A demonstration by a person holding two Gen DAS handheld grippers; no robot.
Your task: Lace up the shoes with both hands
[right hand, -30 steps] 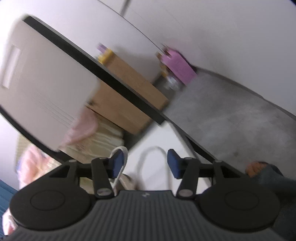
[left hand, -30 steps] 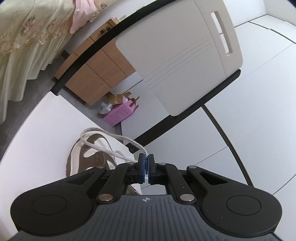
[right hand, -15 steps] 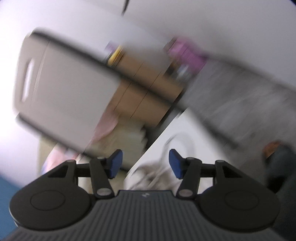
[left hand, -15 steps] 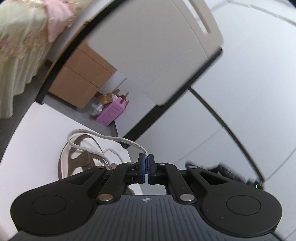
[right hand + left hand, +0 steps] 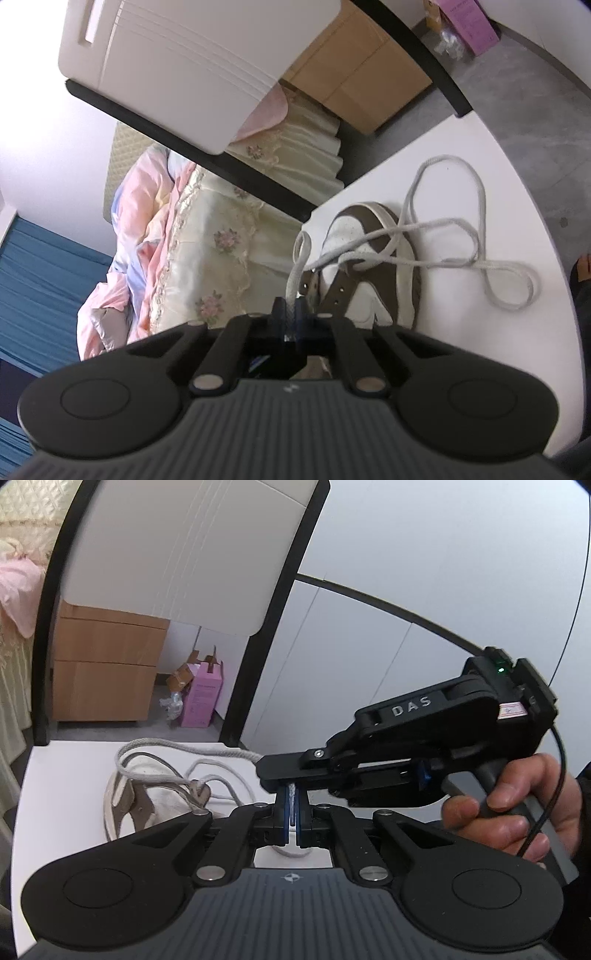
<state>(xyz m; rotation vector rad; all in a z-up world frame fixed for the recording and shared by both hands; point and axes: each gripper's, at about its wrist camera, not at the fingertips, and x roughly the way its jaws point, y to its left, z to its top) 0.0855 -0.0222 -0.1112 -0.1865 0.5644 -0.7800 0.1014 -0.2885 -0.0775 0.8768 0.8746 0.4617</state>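
A brown-and-white shoe (image 5: 147,805) (image 5: 369,273) lies on the white table (image 5: 74,764). Its grey-white shoelace (image 5: 177,744) (image 5: 476,221) trails in loose loops beside it. My left gripper (image 5: 293,819) is shut on one end of the lace. My right gripper (image 5: 275,775) (image 5: 291,317) reaches in from the right, held by a hand (image 5: 509,805). Its jaws are closing on the same strand just ahead of the left pads, and the right wrist view shows its pads pressed on the lace. The strand rises from the shoe's eyelets to both grippers.
A chair with a white back (image 5: 177,554) and black frame stands beyond the table. Behind it are a wooden drawer unit (image 5: 103,672), a pink box (image 5: 203,698) and a bed with a floral cover (image 5: 221,236). The table's rounded edge (image 5: 524,177) runs right of the shoe.
The right jaws went from wide open to shut on the lace. The left gripper rolled and shifted while staying shut on its lace end; the right gripper has come into its view.
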